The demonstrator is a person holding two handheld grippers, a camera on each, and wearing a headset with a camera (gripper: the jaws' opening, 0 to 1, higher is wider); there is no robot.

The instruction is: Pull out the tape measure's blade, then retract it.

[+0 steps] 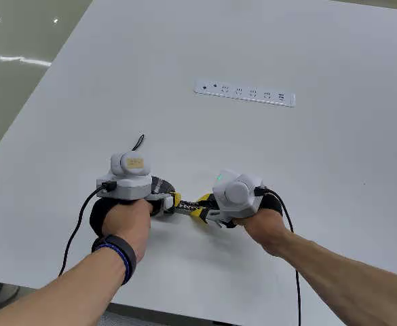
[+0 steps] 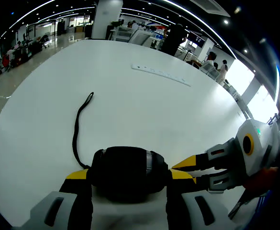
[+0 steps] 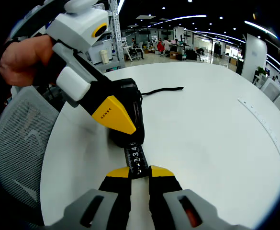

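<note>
Gripping what, the left gripper (image 2: 129, 175)?

Its two yellow-tipped jaws are closed in on the black case of the tape measure (image 2: 128, 165), one against each side, so the gap between them is just the case's width; the case sits down on the white table (image 2: 144, 110); its black strap (image 2: 75, 134) trails away across the tabletop.

And the right gripper (image 3: 139, 171)?

Its jaws are pinched almost together on the blade (image 3: 135, 155), which bears the printed numbers 2, 3 and 4; a short length of blade is out; it runs straight from the mouth of the case to the jaws, low over the table.

How do the two stand to each other?

Near, tip toward tip; in the head view the person's left hand (image 1: 125, 221) and right hand (image 1: 266, 223) hold them side by side close to the table's near edge, with the short blade bridging the gap between them; a black cable (image 1: 76, 227) leaves the left gripper and runs toward that edge.

Anything else about?

A long white power strip (image 1: 246, 93) lies flat on the table, well apart from the grippers and farther back; in the right gripper view a grey mesh chair (image 3: 20, 143) stands just beside the table's rim.
</note>
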